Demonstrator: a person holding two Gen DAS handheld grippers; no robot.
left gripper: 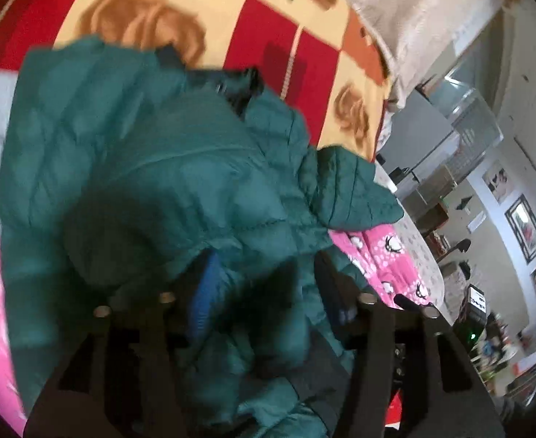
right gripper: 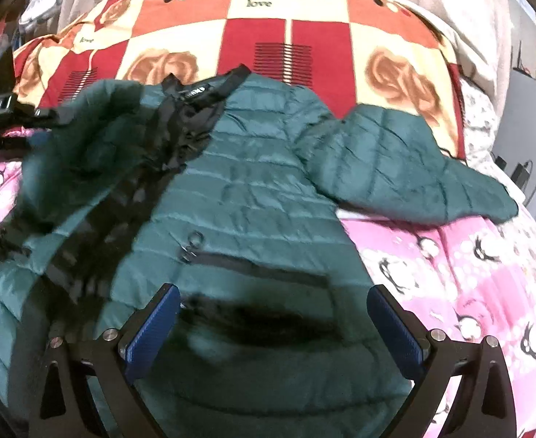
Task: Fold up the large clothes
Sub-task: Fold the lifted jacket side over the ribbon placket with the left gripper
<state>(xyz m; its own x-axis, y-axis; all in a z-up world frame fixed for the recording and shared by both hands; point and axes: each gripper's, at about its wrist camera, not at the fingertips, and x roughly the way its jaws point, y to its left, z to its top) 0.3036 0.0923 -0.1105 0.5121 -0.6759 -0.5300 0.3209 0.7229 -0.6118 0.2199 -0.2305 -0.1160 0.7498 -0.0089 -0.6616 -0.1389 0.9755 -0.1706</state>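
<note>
A teal quilted puffer jacket [right gripper: 253, 182] lies front up on the bed, black collar [right gripper: 195, 95] at the far end. One sleeve [right gripper: 395, 160] spreads out to the right, and the left front panel is bunched and blurred. My right gripper [right gripper: 273, 314] hovers open over the jacket's lower front near the pocket zip [right gripper: 195, 241], with nothing between its blue pads [right gripper: 151, 325]. In the left wrist view the jacket [left gripper: 140, 164] fills the frame. My left gripper [left gripper: 268, 273] has its fingers apart, with loose jacket fabric lying between them and not pinched.
A red and cream rose blanket [right gripper: 290, 11] covers the far half of the bed, and a pink penguin sheet [right gripper: 450, 255] the near half. The bed's right edge borders a grey cabinet [right gripper: 531, 127]. A clear plastic box [left gripper: 476, 120] and wall pictures [left gripper: 523, 226] lie beyond it.
</note>
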